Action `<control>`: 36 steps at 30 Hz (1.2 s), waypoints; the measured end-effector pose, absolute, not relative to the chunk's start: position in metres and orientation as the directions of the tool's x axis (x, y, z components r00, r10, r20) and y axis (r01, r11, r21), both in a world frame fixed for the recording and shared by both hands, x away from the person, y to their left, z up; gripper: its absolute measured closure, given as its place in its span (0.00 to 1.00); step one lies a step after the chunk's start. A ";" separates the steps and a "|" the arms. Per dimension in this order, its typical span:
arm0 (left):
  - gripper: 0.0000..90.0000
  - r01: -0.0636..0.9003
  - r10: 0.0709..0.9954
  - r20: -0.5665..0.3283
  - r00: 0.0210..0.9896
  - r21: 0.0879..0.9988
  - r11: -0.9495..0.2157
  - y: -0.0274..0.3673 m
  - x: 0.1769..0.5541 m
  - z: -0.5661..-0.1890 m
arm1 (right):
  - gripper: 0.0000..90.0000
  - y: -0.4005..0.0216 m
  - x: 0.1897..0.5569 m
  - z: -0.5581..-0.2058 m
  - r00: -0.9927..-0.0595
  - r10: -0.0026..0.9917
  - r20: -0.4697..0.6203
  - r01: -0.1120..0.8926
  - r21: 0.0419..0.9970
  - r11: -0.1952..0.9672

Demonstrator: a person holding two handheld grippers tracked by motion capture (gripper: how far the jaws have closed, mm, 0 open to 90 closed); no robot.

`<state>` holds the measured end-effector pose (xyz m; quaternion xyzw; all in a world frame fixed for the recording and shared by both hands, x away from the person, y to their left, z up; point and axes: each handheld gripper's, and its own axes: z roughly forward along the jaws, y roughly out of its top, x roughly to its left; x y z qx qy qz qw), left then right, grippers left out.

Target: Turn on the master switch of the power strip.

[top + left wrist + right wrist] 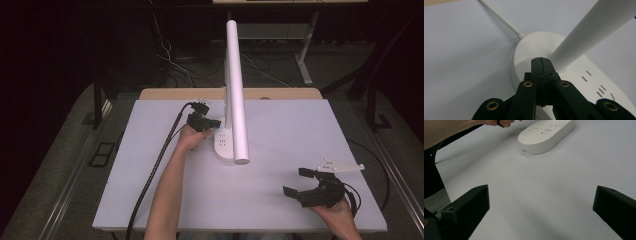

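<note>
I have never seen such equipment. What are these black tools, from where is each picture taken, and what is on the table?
A person sits at a table and holds one hand-held gripper in each hand. The high view looks down from above. The other two pictures come from cameras riding on each tool. On the table stands a white desk lamp whose oval base has power sockets. The left hand-held gripper is shut, its tips at the base beside the lamp's pole; whether they press it I cannot tell. The right hand-held gripper is open, holding nothing, above bare table.
</note>
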<state>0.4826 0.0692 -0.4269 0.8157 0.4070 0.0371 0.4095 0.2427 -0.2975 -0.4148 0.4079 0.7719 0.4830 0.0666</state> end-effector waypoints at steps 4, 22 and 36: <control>1.00 0.636 0.707 -0.251 0.661 0.688 -0.350 0.065 0.483 -0.425 | 0.00 -0.298 0.243 -0.415 -0.659 0.694 0.290 0.565 0.800 0.201; 1.00 0.650 0.729 -0.240 0.641 0.674 -0.350 0.058 0.482 -0.424 | 0.00 -0.301 0.243 -0.414 -0.656 0.698 0.287 0.561 0.804 0.196; 1.00 0.623 0.734 -0.197 0.650 0.692 -0.365 0.062 0.477 -0.423 | 0.00 -0.302 0.242 -0.415 -0.649 0.702 0.294 0.562 0.807 0.182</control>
